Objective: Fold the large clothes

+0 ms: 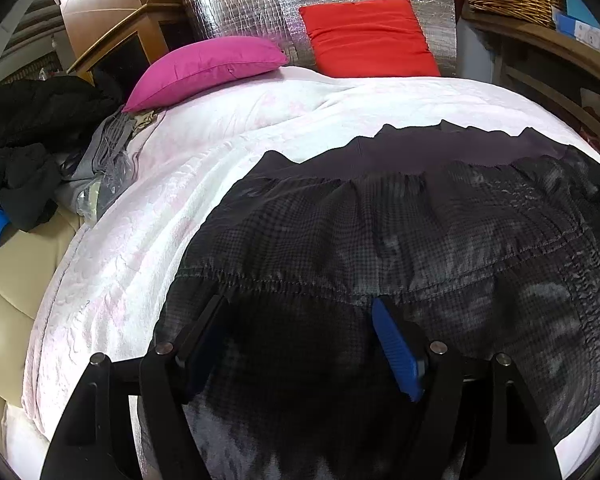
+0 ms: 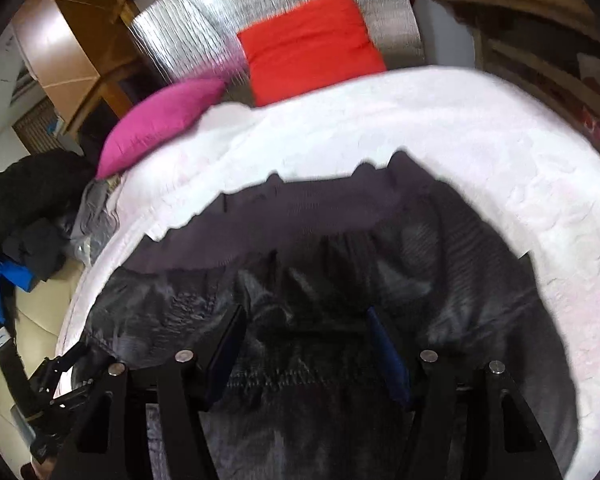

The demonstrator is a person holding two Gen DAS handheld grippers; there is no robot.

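Dark checked cloth, a big jacket (image 1: pixel 400 240), lies spread on the white blanket (image 1: pixel 148 240), right under both grippers. The left gripper (image 1: pixel 300 344) has its jaws apart, with jacket cloth bunched up between them; I cannot tell if the pads press it. The right gripper (image 2: pixel 304 352) also stands with jaws apart over the cloth, and nothing looks pinched.

To fold well, I think each gripper should pinch the near edge and lift both sides evenly.

Ahead of the grippers, past the jacket's ribbed hem (image 1: pixel 420 148), the blanket is bare up to the pink pillow (image 1: pixel 204 68) and red pillow (image 1: pixel 368 38). Left of the left gripper, the blanket's edge is close.
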